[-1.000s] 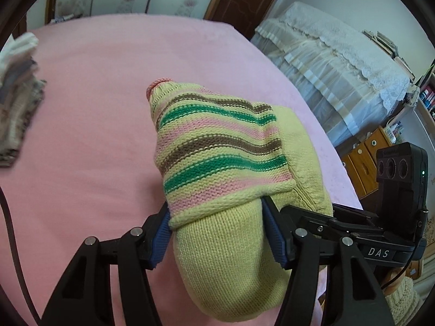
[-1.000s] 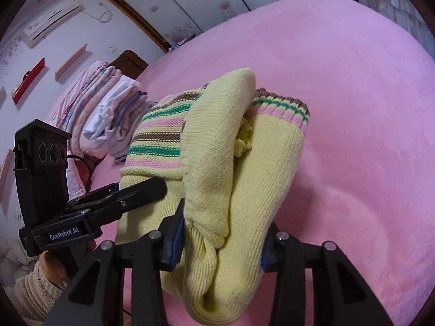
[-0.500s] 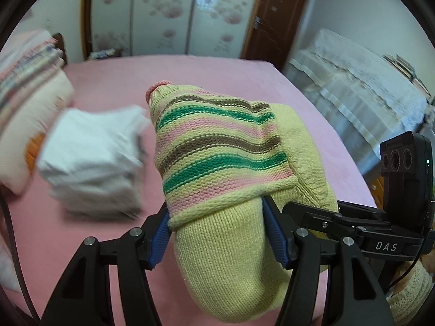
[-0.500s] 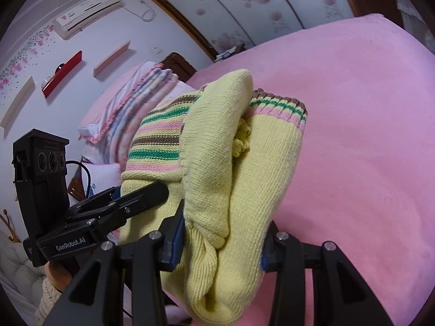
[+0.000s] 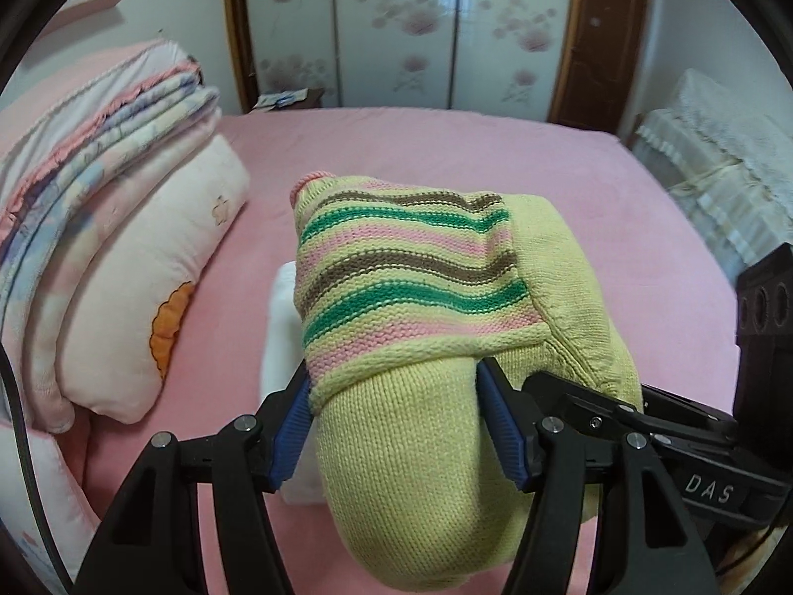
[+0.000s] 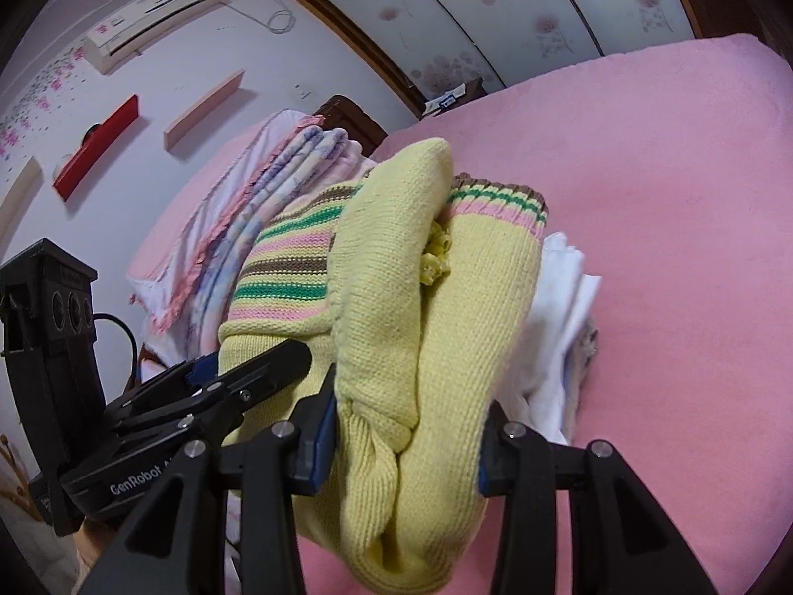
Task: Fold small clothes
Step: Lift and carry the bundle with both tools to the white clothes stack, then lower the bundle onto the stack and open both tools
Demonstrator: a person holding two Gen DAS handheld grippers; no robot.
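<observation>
Sweater clamped by 2 grippers above the bed

Folded yellow knit sweater (image 5: 421,347) bundled thick, striped green, pink and brown on its upper layer, plain yellow on the rest. Pinched at the near end by the left gripper (image 5: 394,426), blue pads (image 5: 290,426) pressed into the knit on both sides, bundle running forward and away between the 2 fingers. Gripped also by the right gripper (image 6: 406,426), closed on the folded edge seen end-on, layers stacked sideways between its pads. Left gripper's fingers visible in the right wrist view at lower left, touching the striped side of the same bundle; right gripper visible at lower right of the left wrist view, just beside the plain yellow flank.

Held over the pink bedspread (image 5: 619,208), directly above a stack of folded white clothes (image 6: 560,327) that peeks out under and to the side of the sweater. Cannot tell whether the sweater touches the stack.

Near the stack, to the left: a pale pillow (image 5: 148,287) with an orange print, under a pile of folded quilts (image 5: 84,148).
</observation>
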